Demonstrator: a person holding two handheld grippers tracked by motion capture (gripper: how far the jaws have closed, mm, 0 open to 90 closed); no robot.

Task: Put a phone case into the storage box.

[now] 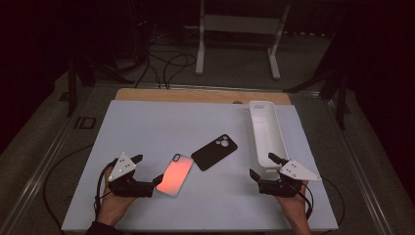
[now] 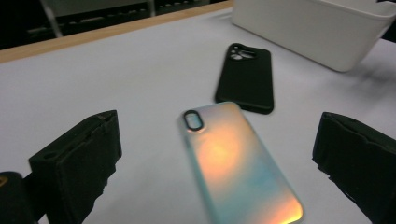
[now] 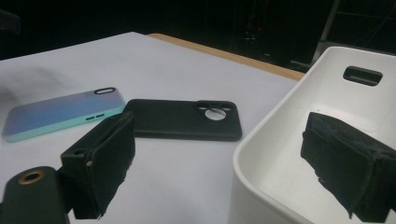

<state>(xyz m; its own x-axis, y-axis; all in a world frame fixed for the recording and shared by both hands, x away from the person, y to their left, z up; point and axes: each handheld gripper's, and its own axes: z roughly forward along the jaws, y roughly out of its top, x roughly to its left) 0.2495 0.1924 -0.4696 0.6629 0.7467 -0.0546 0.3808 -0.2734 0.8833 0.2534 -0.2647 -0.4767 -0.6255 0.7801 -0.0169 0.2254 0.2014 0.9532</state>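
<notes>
An iridescent phone case [image 1: 177, 175] [image 2: 238, 163] lies back up on the white tabletop [image 1: 147, 122], glowing orange-pink. A black phone case [image 1: 214, 152] [image 2: 245, 79] [image 3: 187, 119] lies just right of it, apart from it. My left gripper [image 1: 149, 168] [image 2: 217, 158] is open, its jaws wide on either side of the iridescent case's near end without touching it. My right gripper [image 1: 263, 165] [image 3: 224, 158] is open and straddles the near end wall of a long white bin [image 1: 265, 137] [image 3: 261, 154], one jaw inside and one outside. The iridescent case [image 3: 60, 114] lies at the left in the right gripper view.
The white bin [image 2: 317, 32] runs along the table's right side and looks empty. A strip of wood [image 1: 195, 95] edges the table's far side. Beyond it stand a white frame [image 1: 235, 29] and cables [image 1: 166, 63] on the floor.
</notes>
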